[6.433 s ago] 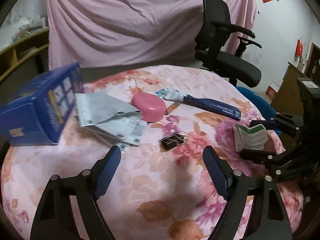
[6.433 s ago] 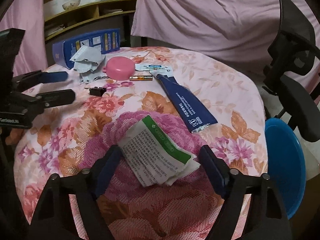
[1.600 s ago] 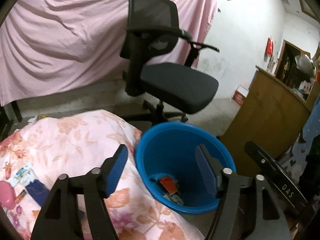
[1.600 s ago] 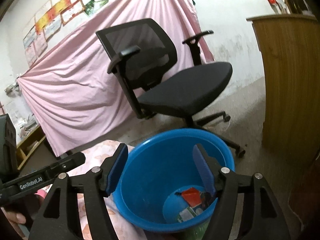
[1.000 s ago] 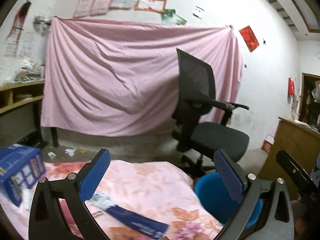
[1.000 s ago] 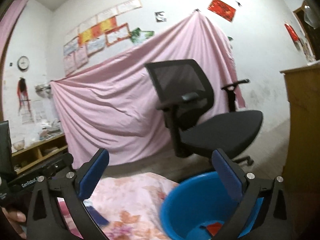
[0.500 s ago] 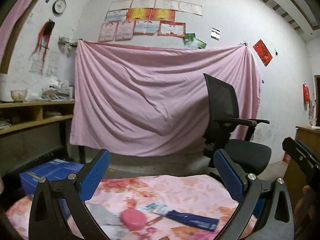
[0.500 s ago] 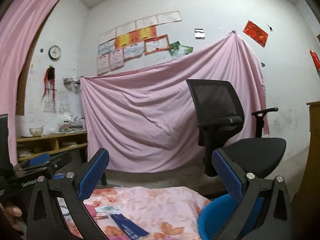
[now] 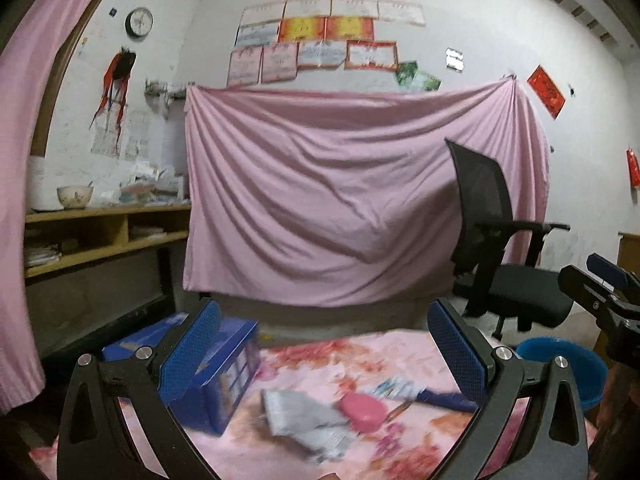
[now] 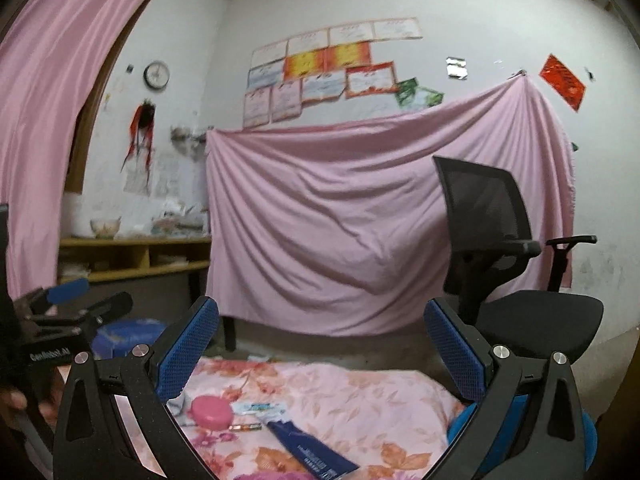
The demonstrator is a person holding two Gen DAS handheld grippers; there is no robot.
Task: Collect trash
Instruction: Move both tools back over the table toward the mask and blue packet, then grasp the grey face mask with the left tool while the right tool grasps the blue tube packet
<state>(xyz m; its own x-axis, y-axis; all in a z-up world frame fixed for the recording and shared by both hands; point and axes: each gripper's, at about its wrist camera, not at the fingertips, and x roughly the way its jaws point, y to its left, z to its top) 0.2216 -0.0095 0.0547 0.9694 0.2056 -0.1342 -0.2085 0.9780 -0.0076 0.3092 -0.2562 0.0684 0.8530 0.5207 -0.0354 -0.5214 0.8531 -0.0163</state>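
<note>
Swinging back from the blue bin (image 9: pixel 560 364) to the floral table (image 10: pixel 360 404), both grippers, left (image 9: pixel 328 356) and right (image 10: pixel 320 352), gape empty; one drop seems done, while grey wrapper (image 9: pixel 308 424) and blue tube (image 10: pixel 316 456) remain.

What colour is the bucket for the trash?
Blue. The bucket shows best in the left wrist view, beside the table's right edge.

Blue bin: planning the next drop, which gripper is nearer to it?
Right. The right gripper hovers by the table edge with the blue bin just below its right finger; the left gripper points over the table, the bin off to its right.
</note>
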